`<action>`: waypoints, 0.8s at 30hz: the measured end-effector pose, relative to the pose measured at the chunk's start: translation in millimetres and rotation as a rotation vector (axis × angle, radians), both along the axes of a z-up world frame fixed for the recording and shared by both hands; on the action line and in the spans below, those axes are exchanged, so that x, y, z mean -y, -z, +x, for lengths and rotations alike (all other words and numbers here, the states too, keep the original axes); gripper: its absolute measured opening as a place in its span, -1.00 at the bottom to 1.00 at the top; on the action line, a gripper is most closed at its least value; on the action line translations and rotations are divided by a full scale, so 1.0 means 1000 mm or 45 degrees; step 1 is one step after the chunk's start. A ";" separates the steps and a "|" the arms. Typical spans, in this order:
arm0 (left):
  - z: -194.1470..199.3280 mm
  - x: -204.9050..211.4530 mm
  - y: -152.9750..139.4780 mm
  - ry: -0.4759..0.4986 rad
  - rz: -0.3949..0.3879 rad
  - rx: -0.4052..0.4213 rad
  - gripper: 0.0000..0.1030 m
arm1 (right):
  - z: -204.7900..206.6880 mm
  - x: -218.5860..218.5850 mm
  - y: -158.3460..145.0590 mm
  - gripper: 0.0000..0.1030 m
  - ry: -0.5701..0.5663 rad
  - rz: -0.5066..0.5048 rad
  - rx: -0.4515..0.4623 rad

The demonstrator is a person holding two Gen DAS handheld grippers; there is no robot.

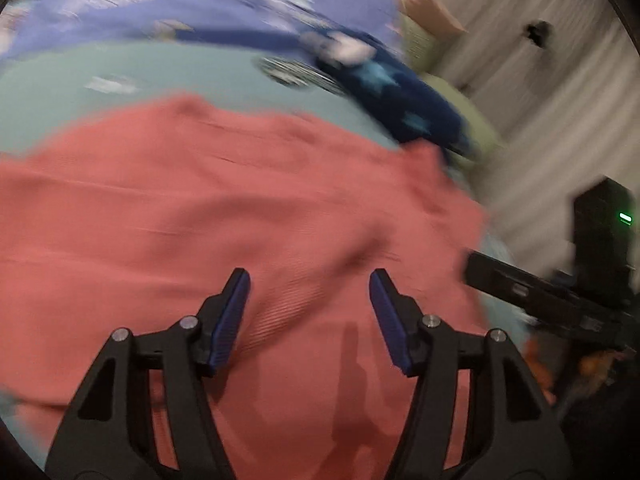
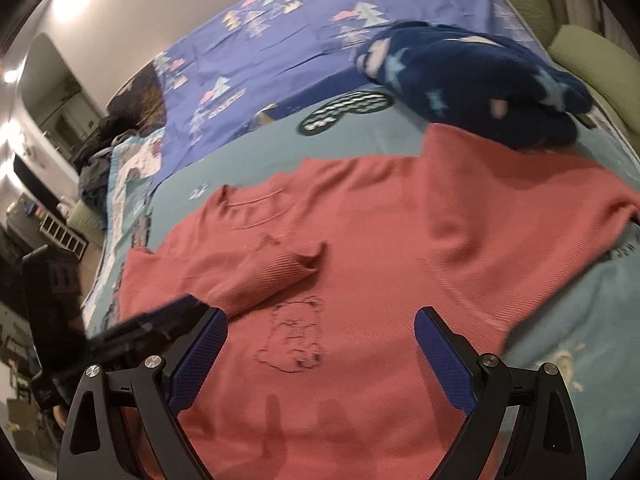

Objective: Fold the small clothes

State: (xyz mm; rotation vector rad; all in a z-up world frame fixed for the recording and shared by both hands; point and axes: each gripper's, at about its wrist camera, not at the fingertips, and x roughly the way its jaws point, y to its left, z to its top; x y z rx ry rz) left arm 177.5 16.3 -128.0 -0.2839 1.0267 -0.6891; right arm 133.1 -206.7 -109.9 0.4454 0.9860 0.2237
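A coral-red long-sleeved shirt (image 2: 392, 248) lies spread flat on the bed, neckline toward the far left, with a line-drawn bear on its front. One sleeve (image 2: 276, 276) is folded in across the chest. The other sleeve reaches toward the far right. My right gripper (image 2: 320, 324) is open and empty, hovering over the shirt's lower front. My left gripper (image 1: 310, 284) is open and empty above the same shirt (image 1: 224, 208); that view is blurred. The left gripper's body also shows at the left edge of the right wrist view (image 2: 132, 336).
A dark blue fleece garment with pale stars (image 2: 476, 80) lies beyond the shirt at the far right. The bed has a teal sheet (image 2: 580, 320) and a purple patterned cover (image 2: 304, 28). Green cushions (image 2: 588, 52) sit at the far right. Room furniture stands left of the bed.
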 end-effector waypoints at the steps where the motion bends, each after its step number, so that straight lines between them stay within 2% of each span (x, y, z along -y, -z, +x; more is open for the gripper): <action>1: -0.004 0.008 -0.002 0.043 -0.040 -0.004 0.21 | -0.001 0.007 0.001 0.87 0.021 0.009 -0.010; 4: -0.026 0.022 -0.019 0.228 -0.244 0.032 0.21 | -0.002 0.018 0.002 0.87 0.056 0.020 -0.030; 6: -0.038 0.018 -0.028 0.261 -0.291 0.054 0.22 | -0.002 0.019 0.001 0.87 0.052 0.017 -0.033; 10: -0.056 -0.006 -0.040 0.119 -0.143 0.163 0.23 | 0.003 0.003 0.005 0.87 -0.051 0.073 -0.055; 13: -0.063 -0.032 -0.043 -0.093 0.096 0.268 0.23 | 0.012 -0.014 0.013 0.81 -0.164 0.139 -0.098; 14: -0.067 -0.043 -0.044 -0.178 0.208 0.325 0.23 | 0.014 -0.018 0.017 0.68 -0.193 0.148 -0.114; 15: -0.069 -0.053 -0.043 -0.238 0.280 0.354 0.23 | 0.018 -0.021 0.020 0.57 -0.220 0.156 -0.127; 17: -0.071 -0.074 -0.039 -0.328 0.365 0.363 0.24 | 0.023 -0.024 0.025 0.52 -0.245 0.154 -0.125; 19: -0.070 -0.097 -0.034 -0.432 0.405 0.325 0.24 | 0.034 -0.028 0.028 0.52 -0.300 0.169 -0.098; 23: -0.068 -0.131 -0.021 -0.567 0.391 0.259 0.24 | 0.058 -0.037 0.037 0.52 -0.380 0.215 -0.077; 24: -0.068 -0.133 -0.021 -0.595 0.387 0.259 0.24 | 0.064 -0.039 0.039 0.45 -0.386 0.244 -0.074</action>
